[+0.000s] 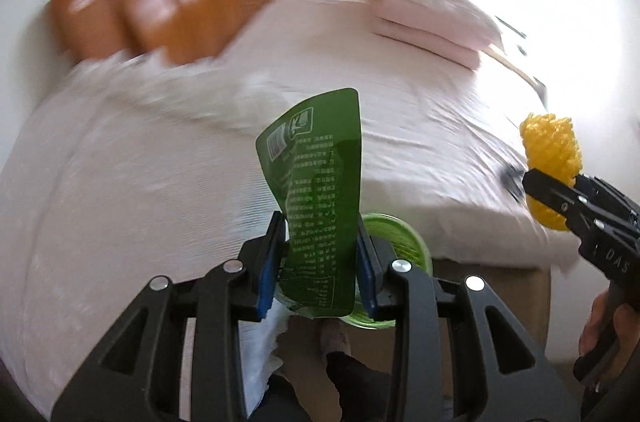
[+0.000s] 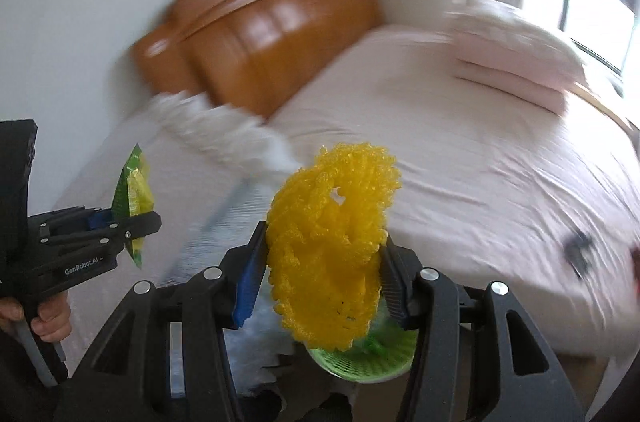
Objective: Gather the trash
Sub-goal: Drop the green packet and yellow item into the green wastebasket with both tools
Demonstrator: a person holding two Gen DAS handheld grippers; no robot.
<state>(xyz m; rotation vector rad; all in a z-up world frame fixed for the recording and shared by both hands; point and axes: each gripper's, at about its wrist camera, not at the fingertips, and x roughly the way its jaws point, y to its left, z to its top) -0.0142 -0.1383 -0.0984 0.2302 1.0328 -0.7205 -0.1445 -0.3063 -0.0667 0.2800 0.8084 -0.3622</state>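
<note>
Now both grippers were loaded and hovering over the near edge of the bed (image 1: pixel 120 182). The left gripper (image 1: pixel 322 258) was clamped on a green wrapper (image 1: pixel 320 190), a flat printed packet standing upright between the blue pads, its long axis running straight out along the fingers and its top corner curling away over the sheet. The right gripper (image 2: pixel 324 262) was squeezed shut around a yellow foam net (image 2: pixel 332 246), a crumpled, springy bundle bulging well above and below the jaws.

What mattered was the green basket (image 1: pixel 404 254). In the left wrist view it sat low, directly behind and under the wrapper, its ribbed rim peeking out to the right of the packet. In the right wrist view the same basket (image 2: pixel 360 362) lay just beneath the foam net, close under the fingertips. So the bin was below both loads rather than ahead of them, down by the bedside on the floor side of the mattress.

Which gripper was nearer was hard to call; each seemed nearly over the opening. The likely call was simply to lower and release, with the upright wrapper perhaps needing a tilt to drop in cleanly. A small dark item (image 2: pixel 578 250) lay on the sheet to the right, too blurred to identify.
</note>
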